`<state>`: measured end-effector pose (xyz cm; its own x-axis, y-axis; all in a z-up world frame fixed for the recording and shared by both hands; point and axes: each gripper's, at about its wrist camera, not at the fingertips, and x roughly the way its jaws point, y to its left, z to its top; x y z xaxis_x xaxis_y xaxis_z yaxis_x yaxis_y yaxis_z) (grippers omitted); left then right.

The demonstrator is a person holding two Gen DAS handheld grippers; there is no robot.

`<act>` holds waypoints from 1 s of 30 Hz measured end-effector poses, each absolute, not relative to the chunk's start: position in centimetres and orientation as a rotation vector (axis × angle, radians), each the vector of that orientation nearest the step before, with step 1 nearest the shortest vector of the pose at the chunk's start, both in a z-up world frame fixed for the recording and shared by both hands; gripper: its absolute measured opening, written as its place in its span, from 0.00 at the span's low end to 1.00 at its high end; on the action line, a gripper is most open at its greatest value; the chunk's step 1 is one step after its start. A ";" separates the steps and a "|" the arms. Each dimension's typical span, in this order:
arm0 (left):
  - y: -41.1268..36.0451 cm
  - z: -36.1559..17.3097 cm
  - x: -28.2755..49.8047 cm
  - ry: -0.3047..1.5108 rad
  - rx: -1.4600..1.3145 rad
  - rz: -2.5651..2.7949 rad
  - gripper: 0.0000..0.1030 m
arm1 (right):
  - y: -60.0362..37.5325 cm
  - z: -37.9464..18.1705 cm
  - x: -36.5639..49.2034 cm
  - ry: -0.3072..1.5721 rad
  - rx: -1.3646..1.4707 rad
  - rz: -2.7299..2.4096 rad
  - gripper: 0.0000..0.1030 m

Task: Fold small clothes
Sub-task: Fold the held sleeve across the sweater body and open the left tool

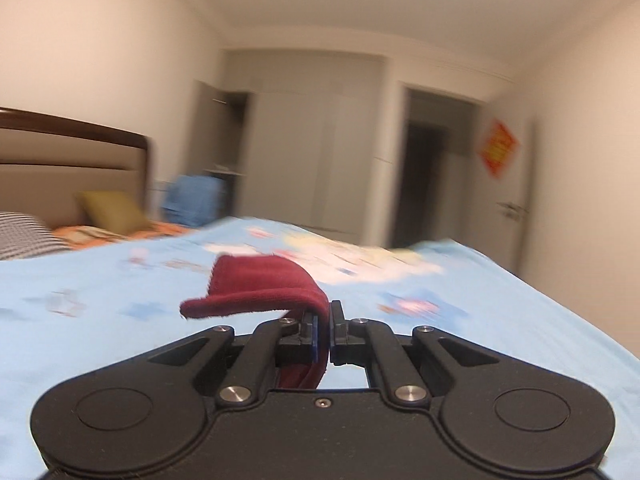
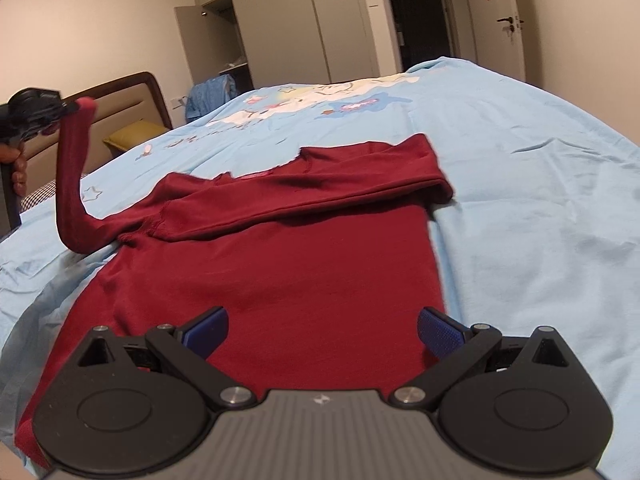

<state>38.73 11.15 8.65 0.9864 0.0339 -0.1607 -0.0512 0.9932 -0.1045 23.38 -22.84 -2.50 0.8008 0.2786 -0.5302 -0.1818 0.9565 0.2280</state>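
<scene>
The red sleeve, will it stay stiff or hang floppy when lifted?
Probably floppy: the sleeve droops from the left tongs in a curve. Likely light, since one pinch carries it. The shirt wrinkles easily.

dark red top (image 2: pixel 280 264), light blue cartoon-print sheet (image 2: pixel 520 152)

Home bedroom: bed (image 2: pixel 520 128), wardrobe (image 2: pixel 280 20).
</scene>
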 end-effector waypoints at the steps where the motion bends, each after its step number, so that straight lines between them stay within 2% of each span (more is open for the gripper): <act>1: 9.8 8.0 39.2 0.178 -0.100 0.007 0.04 | -23.4 -2.5 23.4 0.591 0.175 0.233 1.00; 5: 5.3 4.5 40.5 0.264 -0.071 -0.110 0.04 | -25.8 -2.6 23.6 0.581 0.198 0.163 1.00; 11: 2.2 -1.3 40.9 0.417 -0.009 -0.216 0.04 | -29.2 -2.9 23.4 0.578 0.234 0.063 1.00; 15: 1.3 -3.2 40.9 0.478 0.007 -0.237 0.06 | -30.8 -3.1 23.2 0.574 0.250 0.017 1.00; 17: 0.9 -3.3 40.5 0.493 0.004 -0.262 0.13 | -31.3 -3.3 23.2 0.576 0.260 0.002 1.00; 20: 0.9 -3.5 40.1 0.498 -0.006 -0.314 0.27 | -31.6 -3.5 23.4 0.581 0.277 -0.009 1.00; 22: 0.7 -3.4 39.6 0.497 0.003 -0.343 0.42 | -31.7 -3.6 23.4 0.580 0.282 -0.013 1.00; 24: 0.1 -3.3 39.5 0.491 0.022 -0.369 0.49 | -31.5 -3.6 23.5 0.579 0.282 -0.014 1.00; 30: -2.4 -3.2 39.7 0.488 0.146 -0.426 0.61 | -31.2 -3.5 23.3 0.576 0.274 -0.018 1.00</act>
<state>39.69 -2.43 -3.19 0.7978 -0.3609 -0.4830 0.4298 0.9022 0.0358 23.29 -31.21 -3.47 0.8393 0.0594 -0.5404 0.0933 0.9635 0.2508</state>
